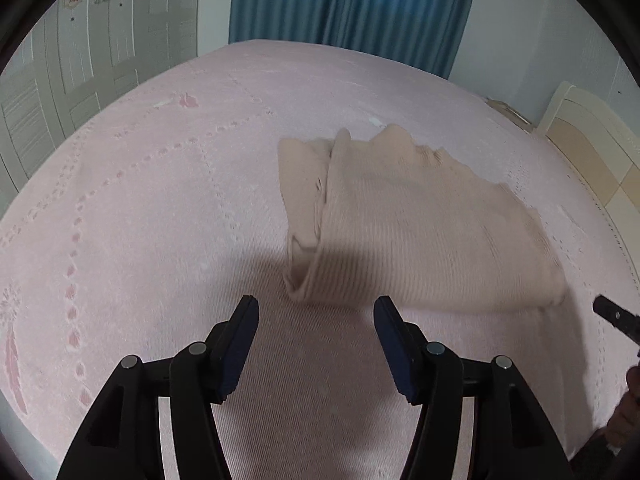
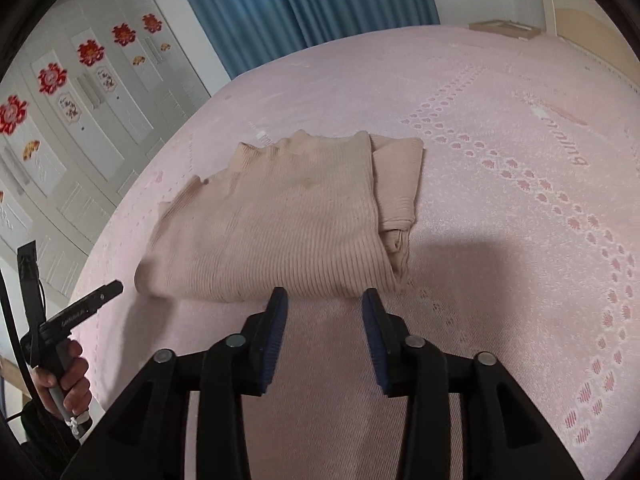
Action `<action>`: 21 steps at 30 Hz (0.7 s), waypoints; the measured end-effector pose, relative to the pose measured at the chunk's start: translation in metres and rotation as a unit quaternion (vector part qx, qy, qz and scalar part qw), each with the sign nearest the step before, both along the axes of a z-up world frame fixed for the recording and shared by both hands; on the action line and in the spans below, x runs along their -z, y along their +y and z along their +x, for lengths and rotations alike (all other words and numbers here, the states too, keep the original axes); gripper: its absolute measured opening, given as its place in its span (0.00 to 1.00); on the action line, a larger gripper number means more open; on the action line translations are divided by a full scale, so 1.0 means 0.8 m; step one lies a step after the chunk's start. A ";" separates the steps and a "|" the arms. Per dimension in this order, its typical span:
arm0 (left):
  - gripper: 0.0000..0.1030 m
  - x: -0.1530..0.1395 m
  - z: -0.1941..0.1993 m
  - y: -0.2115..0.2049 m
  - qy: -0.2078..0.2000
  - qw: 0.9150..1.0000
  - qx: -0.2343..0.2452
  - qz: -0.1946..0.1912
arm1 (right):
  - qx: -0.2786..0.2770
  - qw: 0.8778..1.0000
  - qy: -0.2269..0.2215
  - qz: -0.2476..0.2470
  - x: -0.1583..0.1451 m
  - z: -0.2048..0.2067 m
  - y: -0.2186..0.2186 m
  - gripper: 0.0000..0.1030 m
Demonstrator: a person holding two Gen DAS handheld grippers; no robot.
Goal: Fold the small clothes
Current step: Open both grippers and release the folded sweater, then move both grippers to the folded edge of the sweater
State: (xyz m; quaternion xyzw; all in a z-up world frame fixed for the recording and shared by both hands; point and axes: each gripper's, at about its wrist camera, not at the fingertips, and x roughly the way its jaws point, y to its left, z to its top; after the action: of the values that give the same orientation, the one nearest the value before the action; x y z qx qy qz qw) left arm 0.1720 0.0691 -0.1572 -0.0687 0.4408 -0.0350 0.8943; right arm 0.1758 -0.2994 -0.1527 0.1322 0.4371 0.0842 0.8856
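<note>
Left gripper (image 1: pixel 316 306) and right gripper (image 2: pixel 325 298) both gape, holding nothing — the folded sweater (image 2: pixel 280 216) lies just beyond their tips on the bed (image 2: pixel 480 140). A careless regrasp could catch only the top layer — undoing the fold.

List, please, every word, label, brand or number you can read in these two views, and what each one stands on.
"...ming": the end of an upside-down pink woven word on the pink bedspread; its first letters are too blurred to read.
Small print along the handheld black device: too small to read.
White tag behind the folded beige sweater: illegible.
</note>
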 end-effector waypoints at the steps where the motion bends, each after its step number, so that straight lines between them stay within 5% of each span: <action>1: 0.56 0.007 -0.004 0.001 0.004 1.000 0.001 0.002 | -0.001 1.000 -0.002 -0.002 0.001 0.000 0.002 0.44; 10: 0.56 0.047 -0.006 -0.008 0.013 0.997 -0.002 0.071 | -0.007 1.000 0.005 -0.020 0.031 0.007 0.014 0.45; 21: 0.56 0.045 0.002 0.015 -0.042 0.998 -0.040 0.030 | 0.004 1.000 -0.001 -0.022 0.035 -0.001 0.008 0.45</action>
State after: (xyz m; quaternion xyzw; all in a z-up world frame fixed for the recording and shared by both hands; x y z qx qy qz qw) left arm 0.1737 0.0810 -0.1934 -0.0578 0.4006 0.0108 0.9144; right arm 0.1752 -0.2928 -0.1810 0.1146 0.4370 0.0713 0.8893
